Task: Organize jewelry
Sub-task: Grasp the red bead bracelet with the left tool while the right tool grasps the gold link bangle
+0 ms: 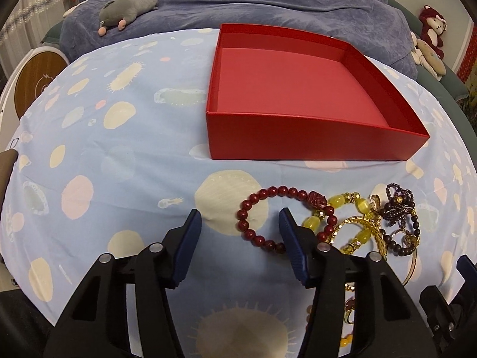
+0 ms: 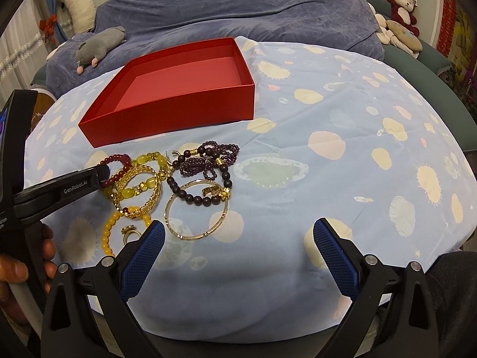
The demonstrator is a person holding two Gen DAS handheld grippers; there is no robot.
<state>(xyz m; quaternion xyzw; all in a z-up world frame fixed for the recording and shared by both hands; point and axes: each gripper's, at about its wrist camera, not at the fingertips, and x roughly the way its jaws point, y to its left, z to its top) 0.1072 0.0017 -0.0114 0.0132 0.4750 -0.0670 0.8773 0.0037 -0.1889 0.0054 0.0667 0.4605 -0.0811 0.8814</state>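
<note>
The bed [image 1: 119, 155], under its pale blue patterned sheet, is carrying everything. The red box [image 1: 298, 137] is sitting open and empty toward the far edge of the sheet, evidently waiting to receive the jewelry. Near the front edge, the jewelry pile [image 2: 179, 185] is lying in a loose tangle: a dark red bead bracelet [image 1: 259, 208] at its left side, yellow bead bracelets and gold bangles in the middle, dark purple bead strands [image 2: 208, 161] at the right, a thin gold bangle [image 2: 196, 208] and a small ring [image 2: 129, 231] nearest the front. The left gripper [image 1: 238, 226] is hovering with jaws spread, straddling the red bracelet's near arc, probably lining up a pinch. The right gripper [image 2: 238, 235] is hanging just right of the pile, jaws spread wide and holding nothing.
</note>
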